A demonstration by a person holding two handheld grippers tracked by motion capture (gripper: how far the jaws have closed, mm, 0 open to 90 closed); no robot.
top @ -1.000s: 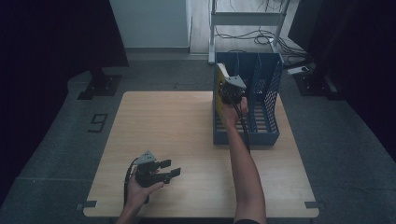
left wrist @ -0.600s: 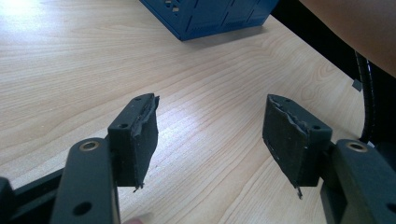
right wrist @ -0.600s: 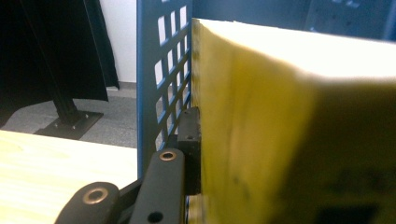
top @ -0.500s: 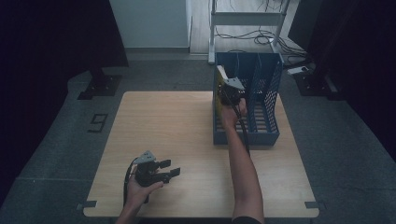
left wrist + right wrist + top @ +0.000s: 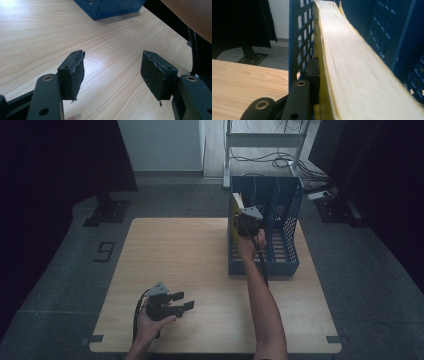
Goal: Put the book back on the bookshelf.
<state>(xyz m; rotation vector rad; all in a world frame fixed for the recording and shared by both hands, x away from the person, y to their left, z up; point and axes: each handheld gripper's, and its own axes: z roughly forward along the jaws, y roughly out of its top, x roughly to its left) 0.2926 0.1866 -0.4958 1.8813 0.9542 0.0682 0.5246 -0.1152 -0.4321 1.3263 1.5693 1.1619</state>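
A thick yellow book stands on edge in the leftmost slot of the blue file rack. My right gripper is shut on it from above. In the right gripper view the book's pale page edge runs away from me, with my right gripper clamped on it. One black jaw is squeezed between the book and the rack's perforated left wall; the other jaw is hidden behind the book. My left gripper rests low over the table's front left, open with nothing between its pads.
The wooden table holds the rack at its back right corner. The person's right forearm stretches from the front edge to the rack, trailing a black cable. Dark floor and stands surround the table.
The right gripper and the book have edged slightly down into the rack. The left gripper has stayed where it was.
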